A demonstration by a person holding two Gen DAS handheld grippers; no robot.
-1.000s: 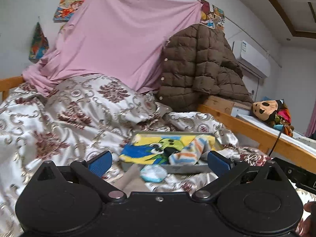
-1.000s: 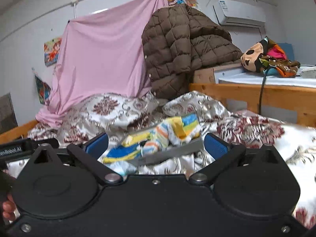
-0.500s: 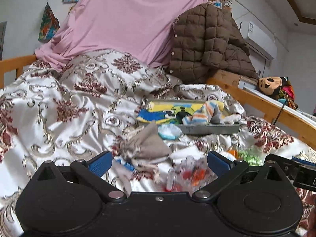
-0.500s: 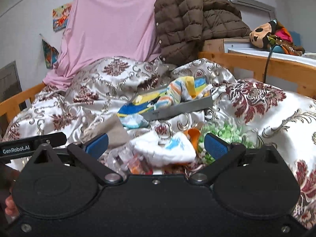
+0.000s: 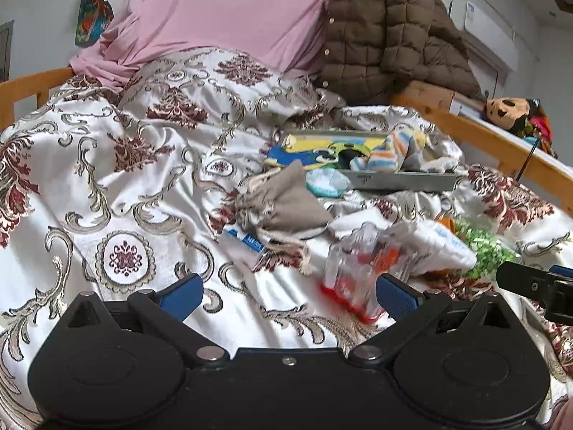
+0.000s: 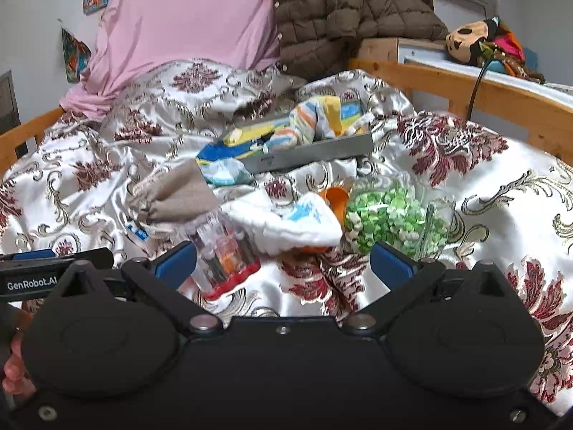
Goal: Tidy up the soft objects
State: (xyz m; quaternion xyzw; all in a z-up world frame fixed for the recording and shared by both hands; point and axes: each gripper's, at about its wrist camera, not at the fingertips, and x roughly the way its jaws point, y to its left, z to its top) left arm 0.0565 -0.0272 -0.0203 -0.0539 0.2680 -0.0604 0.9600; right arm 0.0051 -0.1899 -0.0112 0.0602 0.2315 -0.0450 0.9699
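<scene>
A grey tray (image 5: 401,180) (image 6: 315,156) rests on the patterned bedspread, holding a yellow-and-blue cloth (image 5: 308,148) and a striped sock (image 5: 390,152) (image 6: 304,122). In front of it lie a beige drawstring pouch (image 5: 286,204) (image 6: 179,195), a light-blue cloth (image 5: 326,183) (image 6: 225,172), a white cloth (image 6: 290,222) (image 5: 433,240), a clear plastic box with a red base (image 5: 354,279) (image 6: 225,254) and a clear bag of green pieces (image 6: 390,218) (image 5: 480,247). My left gripper (image 5: 288,292) is open, low over the bedspread. My right gripper (image 6: 283,261) is open too, just before the white cloth.
A pink sheet (image 5: 222,10) and a brown puffer jacket (image 5: 390,36) are piled at the bed's head. A wooden bed rail (image 6: 465,96) runs along the right, with a plush toy (image 6: 476,41) beyond it. A hand (image 6: 14,362) shows at the lower left.
Both grippers have tilted down and moved nearer the bed; the pouch, white cloth, plastic box and green bag have come into view. Both stay open.
</scene>
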